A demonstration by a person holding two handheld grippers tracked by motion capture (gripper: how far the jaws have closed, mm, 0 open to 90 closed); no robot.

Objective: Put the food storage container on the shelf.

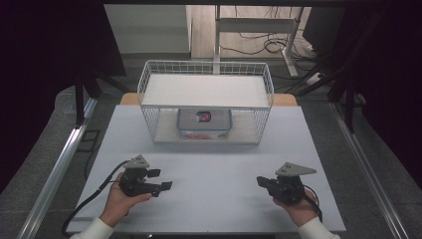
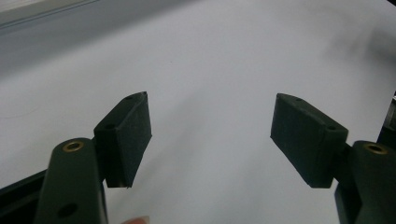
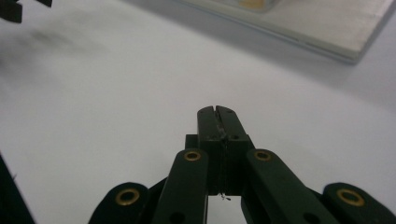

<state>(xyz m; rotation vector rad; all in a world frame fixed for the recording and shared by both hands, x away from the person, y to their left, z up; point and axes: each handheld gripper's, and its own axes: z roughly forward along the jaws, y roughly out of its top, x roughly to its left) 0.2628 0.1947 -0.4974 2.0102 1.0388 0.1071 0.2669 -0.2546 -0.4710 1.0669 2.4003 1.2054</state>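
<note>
Well apart, both tongs over table.

White table top w/ wooden edge at far corners, set on grey carpet-like floor. Metal rails along both sides of table. Dark curtains left & right, v. dim there. Beyond: pale wall, wood-tone floor strip, white desk frame w/ loose black cables under it. Soft overhead light, no hard shadows

Container contents perhaps food, unclear
</note>
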